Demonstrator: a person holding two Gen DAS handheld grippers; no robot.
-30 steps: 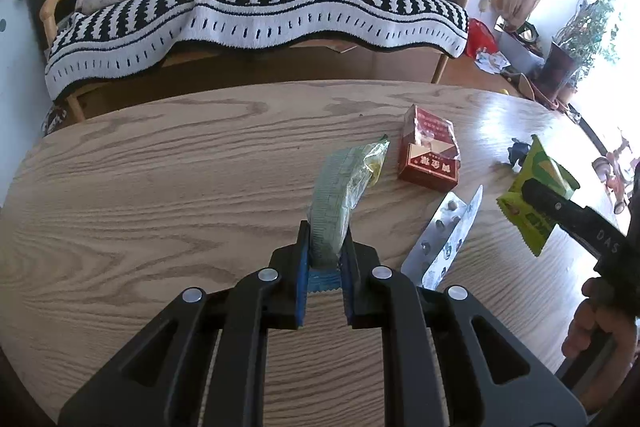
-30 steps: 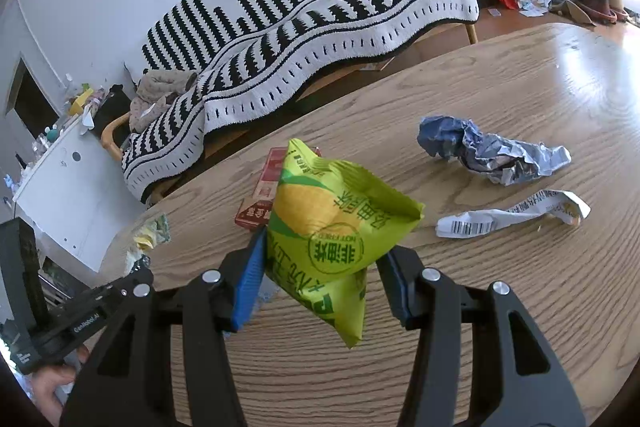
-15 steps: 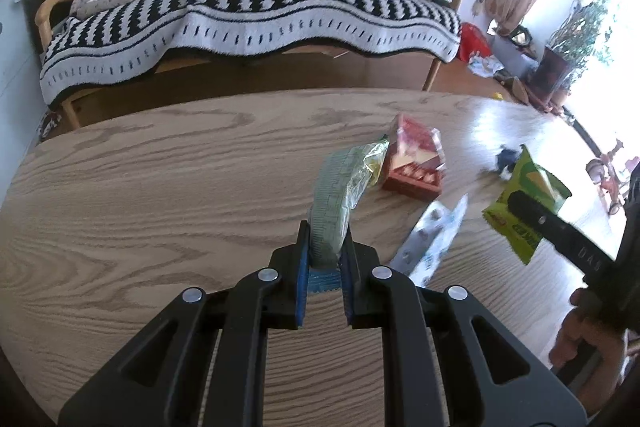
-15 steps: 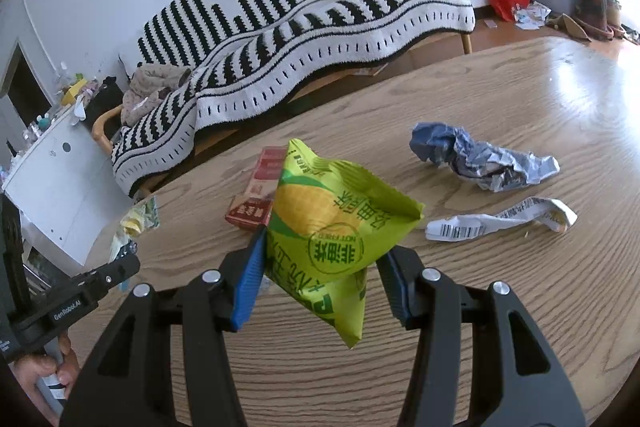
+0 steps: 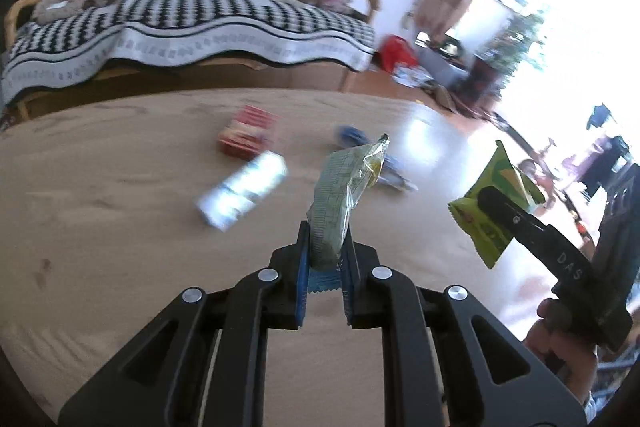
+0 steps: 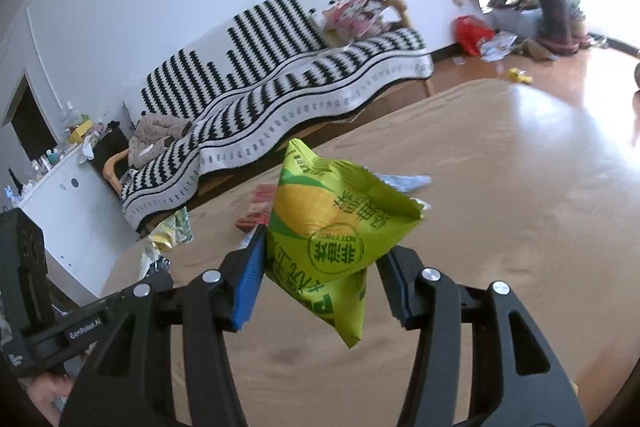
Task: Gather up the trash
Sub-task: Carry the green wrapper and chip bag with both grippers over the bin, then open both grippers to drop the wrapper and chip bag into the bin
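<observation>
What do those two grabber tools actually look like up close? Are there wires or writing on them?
Both are matte black plastic with triangular cut-outs and round silver bolt heads. The left gripper and right gripper have fingers lined with ridged blue pads. White lettering marks their sides: "GenRobot.AI" on the left, "DAS" on the right. A bare hand holds the right one. No cables show.

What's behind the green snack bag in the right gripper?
Past the green snack bag, a red box and a silvery wrapper peek out on the table; whatever else lies there is hidden.
</observation>
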